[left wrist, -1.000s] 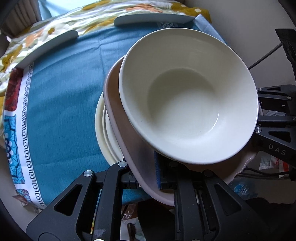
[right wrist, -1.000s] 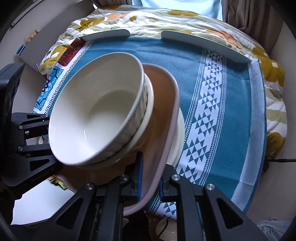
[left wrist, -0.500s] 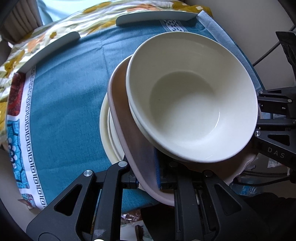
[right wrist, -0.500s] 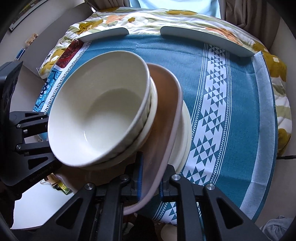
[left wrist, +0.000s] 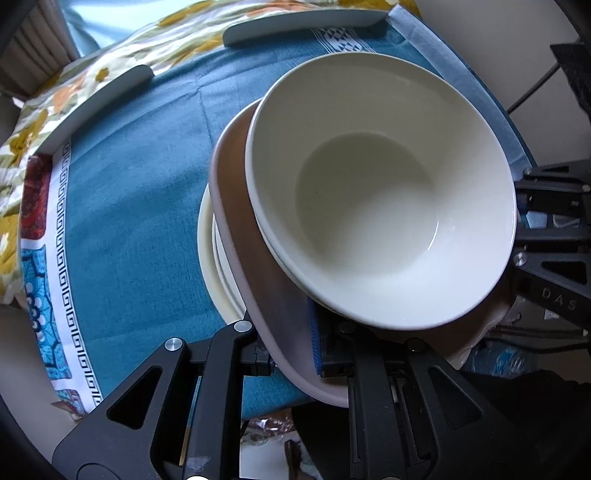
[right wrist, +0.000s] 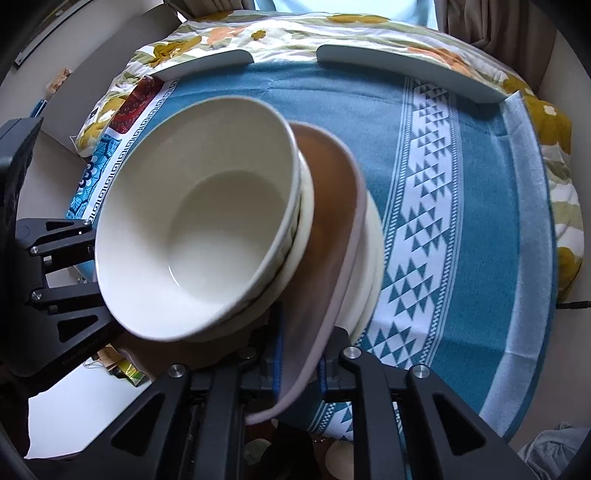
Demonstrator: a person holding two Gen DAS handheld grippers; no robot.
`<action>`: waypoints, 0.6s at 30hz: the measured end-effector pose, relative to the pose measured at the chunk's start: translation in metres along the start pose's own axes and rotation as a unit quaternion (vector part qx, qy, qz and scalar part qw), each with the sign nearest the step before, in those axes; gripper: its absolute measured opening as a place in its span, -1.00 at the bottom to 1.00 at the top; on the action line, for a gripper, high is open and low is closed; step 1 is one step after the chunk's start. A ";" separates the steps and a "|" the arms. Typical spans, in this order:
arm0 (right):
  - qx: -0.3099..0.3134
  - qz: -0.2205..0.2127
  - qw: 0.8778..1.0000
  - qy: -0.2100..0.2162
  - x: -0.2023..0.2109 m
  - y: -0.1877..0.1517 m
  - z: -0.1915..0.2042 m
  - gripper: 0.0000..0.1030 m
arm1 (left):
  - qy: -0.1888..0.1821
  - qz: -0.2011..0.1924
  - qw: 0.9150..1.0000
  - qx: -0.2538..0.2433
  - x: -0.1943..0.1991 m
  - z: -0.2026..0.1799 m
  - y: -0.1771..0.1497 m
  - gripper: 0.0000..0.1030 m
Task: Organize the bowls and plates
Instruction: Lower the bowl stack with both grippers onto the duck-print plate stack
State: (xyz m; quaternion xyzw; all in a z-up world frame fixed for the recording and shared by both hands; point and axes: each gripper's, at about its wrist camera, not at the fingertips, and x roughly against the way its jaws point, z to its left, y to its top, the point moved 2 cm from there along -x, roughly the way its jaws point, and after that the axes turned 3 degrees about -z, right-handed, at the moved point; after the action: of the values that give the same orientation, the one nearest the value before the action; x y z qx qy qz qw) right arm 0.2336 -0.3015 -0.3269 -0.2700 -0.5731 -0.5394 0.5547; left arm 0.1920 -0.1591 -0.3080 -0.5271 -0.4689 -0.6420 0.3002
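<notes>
A pink plate (left wrist: 240,258) carries two nested cream bowls (left wrist: 380,192), tilted, above a teal cloth (left wrist: 129,221). My left gripper (left wrist: 291,350) is shut on the plate's near rim, blue pads pressing both faces. In the right wrist view my right gripper (right wrist: 299,362) is shut on the opposite rim of the same pink plate (right wrist: 332,206); the top bowl (right wrist: 203,221) sits in a second bowl (right wrist: 306,199). Cream plates (left wrist: 208,251) (right wrist: 373,251) lie right under the pink plate. I cannot tell whether they are gripped too.
The teal cloth (right wrist: 480,221) with a white triangle band covers a round table. Two grey curved bars (right wrist: 207,62) (right wrist: 410,70) lie at its far edge on a floral quilt (right wrist: 332,26). Clutter shows on the floor (right wrist: 125,369) below the near edge.
The stack has shifted slightly over the cloth and the left view has rolled a little. Both grips on the pink plate are unchanged.
</notes>
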 end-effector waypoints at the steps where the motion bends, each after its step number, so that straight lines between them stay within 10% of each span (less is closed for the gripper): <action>1: 0.001 -0.001 1.000 -0.004 0.002 0.000 0.000 -0.74 | 0.000 0.003 1.000 -0.002 0.000 -0.001 0.000 -0.78; 18: -0.006 0.004 1.000 0.003 0.016 -0.004 -0.002 -0.74 | -0.026 0.042 0.998 -0.032 -0.001 -0.005 0.002 -0.71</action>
State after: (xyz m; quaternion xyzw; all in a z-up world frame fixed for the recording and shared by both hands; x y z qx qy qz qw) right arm 0.2273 -0.3095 -0.3135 -0.2746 -0.5669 -0.5415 0.5568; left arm 0.1923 -0.1646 -0.3080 -0.5723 -0.4331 -0.6298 0.2971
